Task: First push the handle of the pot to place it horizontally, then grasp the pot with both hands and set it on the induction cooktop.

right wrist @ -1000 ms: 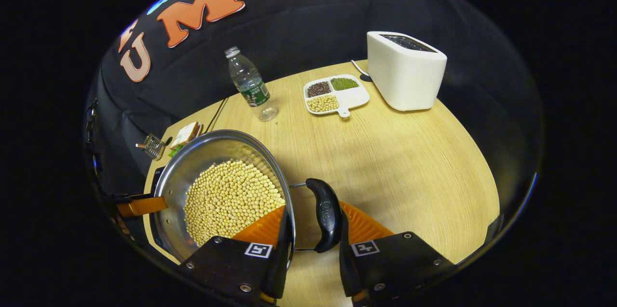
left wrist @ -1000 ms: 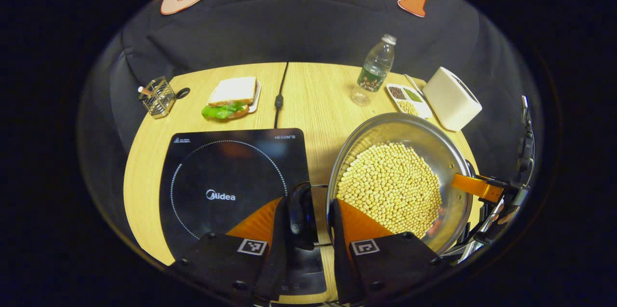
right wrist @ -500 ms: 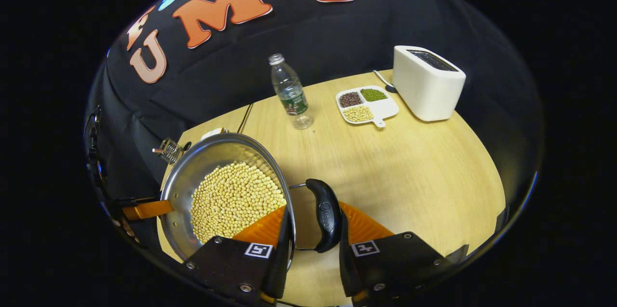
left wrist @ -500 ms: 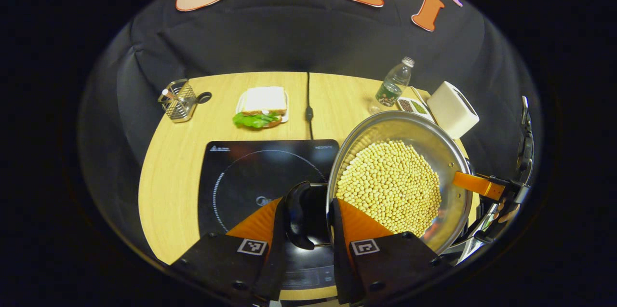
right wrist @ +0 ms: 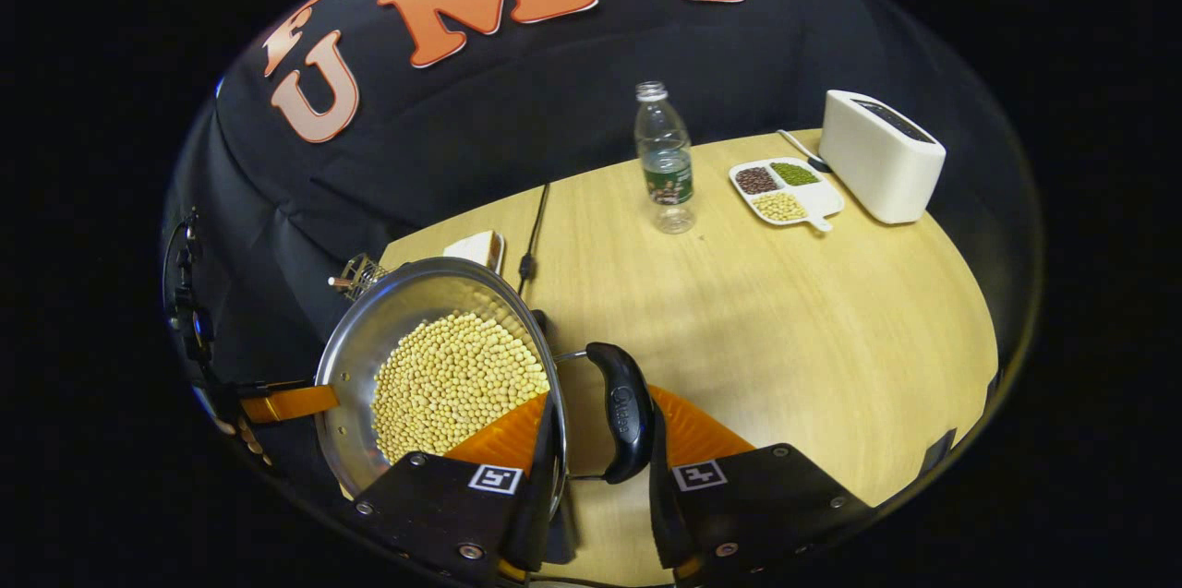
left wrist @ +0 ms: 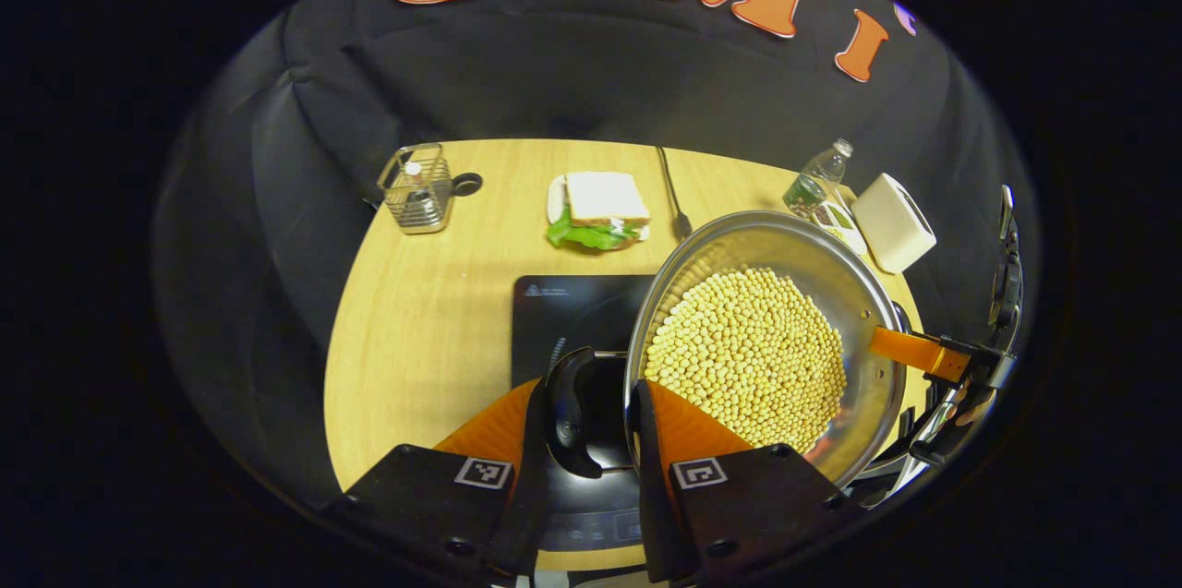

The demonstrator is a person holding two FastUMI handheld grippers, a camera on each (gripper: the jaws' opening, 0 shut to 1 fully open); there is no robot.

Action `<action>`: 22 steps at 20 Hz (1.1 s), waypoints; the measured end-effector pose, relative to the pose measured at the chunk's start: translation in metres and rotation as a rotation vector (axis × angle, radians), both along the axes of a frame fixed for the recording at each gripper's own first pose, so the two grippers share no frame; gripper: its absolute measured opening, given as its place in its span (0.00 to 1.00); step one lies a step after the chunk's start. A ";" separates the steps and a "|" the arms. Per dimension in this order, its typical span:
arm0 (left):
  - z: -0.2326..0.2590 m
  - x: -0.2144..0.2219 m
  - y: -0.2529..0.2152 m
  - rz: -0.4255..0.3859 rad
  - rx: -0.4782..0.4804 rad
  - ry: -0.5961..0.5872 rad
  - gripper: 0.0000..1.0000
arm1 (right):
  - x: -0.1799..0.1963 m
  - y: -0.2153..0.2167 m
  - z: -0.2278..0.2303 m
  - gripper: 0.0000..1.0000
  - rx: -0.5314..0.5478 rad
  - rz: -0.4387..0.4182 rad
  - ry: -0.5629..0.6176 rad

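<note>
A steel pot (left wrist: pixel 859 293) full of soybeans hangs in the air, held by both side handles. In the left gripper view my left gripper (left wrist: pixel 587 411) is shut on the black left handle (left wrist: pixel 565 390), and the right gripper (left wrist: pixel 960 366) holds the far rim side. In the right gripper view my right gripper (right wrist: pixel 605 414) is shut on the other black handle (right wrist: pixel 628 403) of the pot (right wrist: pixel 369 339), with the left gripper (right wrist: pixel 277 403) at its far side. The black induction cooktop (left wrist: pixel 568 306) lies on the table, its right part under the pot.
A sandwich on a plate (left wrist: pixel 598 208), a wire basket (left wrist: pixel 417 188) and the cooktop's cable (right wrist: pixel 531 242) lie at the back of the wooden table (left wrist: pixel 425 330). A water bottle (right wrist: pixel 667 159), a divided bean tray (right wrist: pixel 783 189) and a white toaster (right wrist: pixel 882 156) stand at the right.
Both grippers have carried the pot leftward, from beside the cooktop to over its right part. Both stay shut on the handles.
</note>
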State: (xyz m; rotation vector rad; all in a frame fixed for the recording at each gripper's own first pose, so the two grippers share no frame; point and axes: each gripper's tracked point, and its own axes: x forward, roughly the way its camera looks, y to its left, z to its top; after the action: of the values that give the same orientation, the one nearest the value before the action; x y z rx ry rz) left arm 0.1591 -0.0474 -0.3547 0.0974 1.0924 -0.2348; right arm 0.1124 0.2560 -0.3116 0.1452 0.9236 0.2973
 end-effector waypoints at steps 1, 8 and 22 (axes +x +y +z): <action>0.002 0.002 0.013 0.004 0.002 0.001 0.50 | -0.002 0.011 -0.001 0.45 0.000 0.005 0.002; -0.037 0.018 0.023 0.018 -0.002 0.044 0.49 | -0.017 0.053 -0.019 0.45 -0.023 0.010 0.035; -0.101 0.062 0.023 0.000 -0.024 0.115 0.49 | -0.023 0.049 -0.044 0.48 -0.071 0.004 0.094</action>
State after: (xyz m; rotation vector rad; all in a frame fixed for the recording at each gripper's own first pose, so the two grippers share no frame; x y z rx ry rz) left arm 0.2213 -0.0248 -0.4560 0.0625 1.2035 -0.2560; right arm 0.0894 0.3048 -0.3555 0.0923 1.0270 0.2627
